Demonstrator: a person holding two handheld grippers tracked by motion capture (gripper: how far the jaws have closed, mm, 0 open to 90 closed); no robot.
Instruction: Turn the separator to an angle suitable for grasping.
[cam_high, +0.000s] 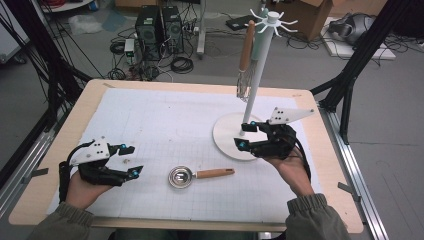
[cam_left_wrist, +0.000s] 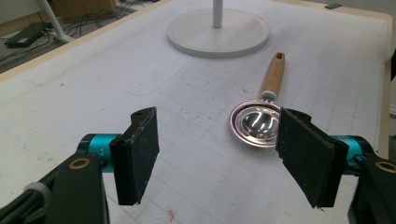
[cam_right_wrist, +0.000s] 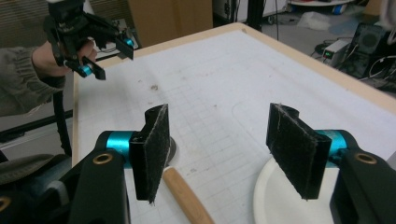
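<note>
Here, a strainer spoon (cam_high: 182, 177) lies flat on the table (cam_high: 150, 125) between two wide-open, empty tools.
Its wooden handle (cam_high: 215, 173) points right toward the stand's round base (cam_high: 227, 135), long axis across the table. The right tool (cam_high: 247, 134) hovers near that handle; the left tool (cam_high: 129, 160) waits apart. A grip far out on the handle could let the bowl tip.

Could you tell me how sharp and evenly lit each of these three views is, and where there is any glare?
High view: soft and low in detail, evenly lit, faint shadows under the strainer. Left gripper view: sharp on the left gripper pads, bright highlights in the strainer's steel bowl. Right gripper view: the right gripper pads are crisp, the background is softer, and the white stand base is slightly washed out.
</note>
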